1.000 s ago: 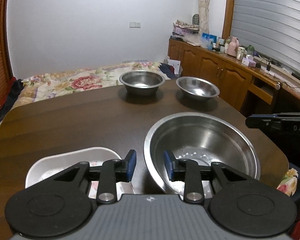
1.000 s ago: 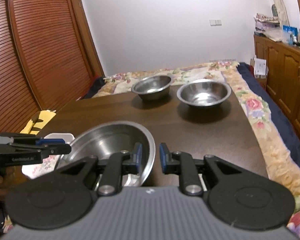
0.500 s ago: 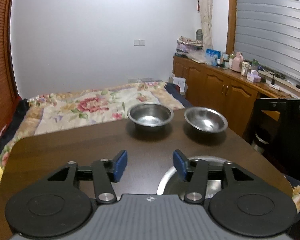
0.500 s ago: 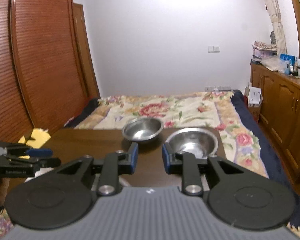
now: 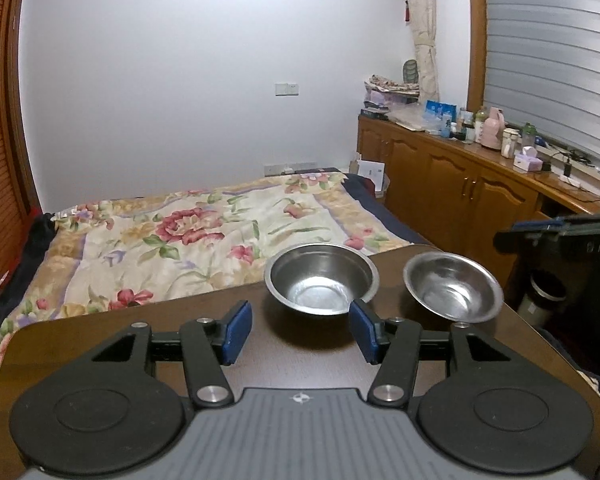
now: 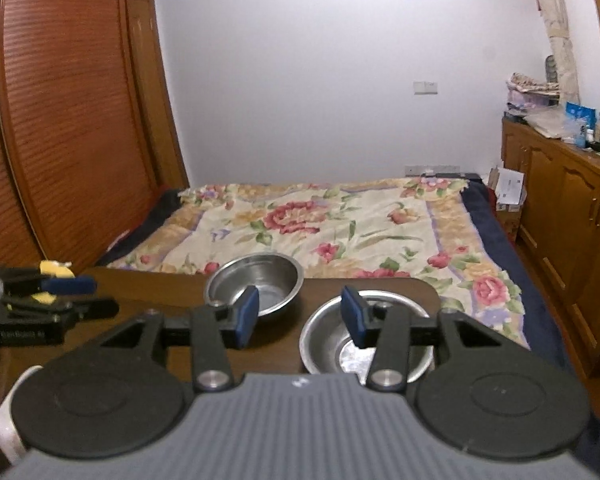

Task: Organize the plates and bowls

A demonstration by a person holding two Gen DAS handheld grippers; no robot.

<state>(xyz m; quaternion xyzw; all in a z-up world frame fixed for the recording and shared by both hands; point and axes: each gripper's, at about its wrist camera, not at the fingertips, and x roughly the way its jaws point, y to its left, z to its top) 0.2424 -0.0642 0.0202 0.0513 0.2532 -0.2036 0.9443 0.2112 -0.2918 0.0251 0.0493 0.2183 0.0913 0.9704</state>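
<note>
Two steel bowls sit side by side at the far edge of the dark wooden table (image 5: 308, 360), apart from each other, both upright and empty. The deeper bowl (image 5: 321, 278) is toward the middle of that edge; the shallower bowl (image 5: 453, 286) is near the far right corner. A bed with a floral cover (image 5: 188, 248) lies just beyond the far edge.

Left tongs (image 5: 298, 330): about half open, nothing between the blue pads, only bare table behind the gap. Jaws have just been opening.

Right tongs (image 6: 299, 315): parted to a moderate gap, empty, jaws have just been opening further. They hang above the table near the two bowls, touching neither.

A bit of white dish (image 6: 8, 420) shows at the lower left of the right wrist view, mostly hidden.
</note>
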